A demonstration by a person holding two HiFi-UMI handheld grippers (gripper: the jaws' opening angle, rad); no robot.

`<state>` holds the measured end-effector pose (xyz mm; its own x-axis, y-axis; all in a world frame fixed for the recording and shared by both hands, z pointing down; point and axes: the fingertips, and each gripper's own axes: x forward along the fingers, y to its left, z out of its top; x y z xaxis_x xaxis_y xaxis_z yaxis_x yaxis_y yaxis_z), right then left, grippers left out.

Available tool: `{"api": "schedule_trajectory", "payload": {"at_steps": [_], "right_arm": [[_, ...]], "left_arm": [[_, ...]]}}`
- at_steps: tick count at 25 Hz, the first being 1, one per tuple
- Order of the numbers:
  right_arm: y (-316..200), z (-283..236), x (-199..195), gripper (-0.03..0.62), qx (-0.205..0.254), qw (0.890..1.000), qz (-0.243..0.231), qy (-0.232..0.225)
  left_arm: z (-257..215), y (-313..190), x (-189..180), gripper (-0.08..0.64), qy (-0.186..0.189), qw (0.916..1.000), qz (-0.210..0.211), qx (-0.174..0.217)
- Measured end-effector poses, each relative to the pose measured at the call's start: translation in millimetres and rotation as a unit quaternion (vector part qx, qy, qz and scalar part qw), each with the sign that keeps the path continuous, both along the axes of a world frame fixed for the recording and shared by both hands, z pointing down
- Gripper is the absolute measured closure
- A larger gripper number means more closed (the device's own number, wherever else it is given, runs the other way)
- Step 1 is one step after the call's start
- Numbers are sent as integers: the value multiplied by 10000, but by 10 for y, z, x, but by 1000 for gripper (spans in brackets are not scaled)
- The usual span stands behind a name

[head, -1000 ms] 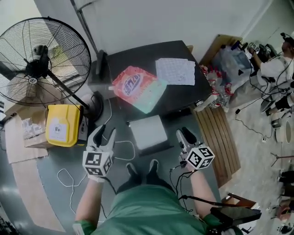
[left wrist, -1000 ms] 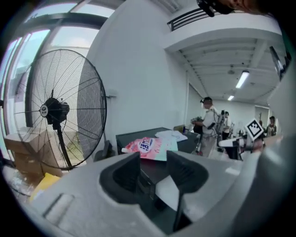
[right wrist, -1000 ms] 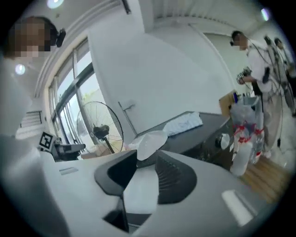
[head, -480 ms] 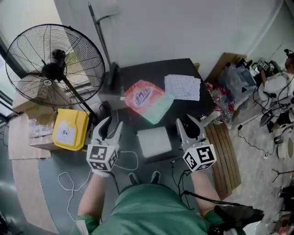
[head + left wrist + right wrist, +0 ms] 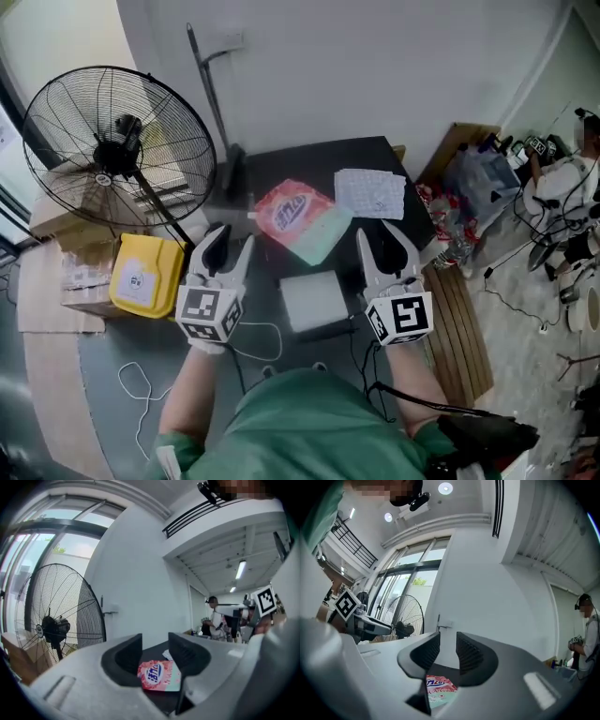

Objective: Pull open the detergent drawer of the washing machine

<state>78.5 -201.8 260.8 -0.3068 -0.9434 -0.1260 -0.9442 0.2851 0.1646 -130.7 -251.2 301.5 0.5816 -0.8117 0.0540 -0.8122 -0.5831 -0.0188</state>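
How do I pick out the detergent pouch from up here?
Start at the big fan on the left; just right of it, against the white wall, stands the dark-topped machine. Two things lie on its top: the pouch is the left one, pink with a teal lower edge, while the sheet beside it is white.

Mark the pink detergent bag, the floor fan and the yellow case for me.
pink detergent bag (image 5: 292,216), head view, printed front.
floor fan (image 5: 120,148), head view, grille centre.
yellow case (image 5: 145,277), head view, top face.
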Motion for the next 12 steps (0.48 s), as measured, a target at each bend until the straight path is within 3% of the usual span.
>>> {"api": "schedule_trajectory", "payload": {"at_steps": [12], "right_arm": [[-27,-24,-5,486,120,9998,52,125]], "left_arm": [[-25,-51,5,387,34,10000,19,15]]}}
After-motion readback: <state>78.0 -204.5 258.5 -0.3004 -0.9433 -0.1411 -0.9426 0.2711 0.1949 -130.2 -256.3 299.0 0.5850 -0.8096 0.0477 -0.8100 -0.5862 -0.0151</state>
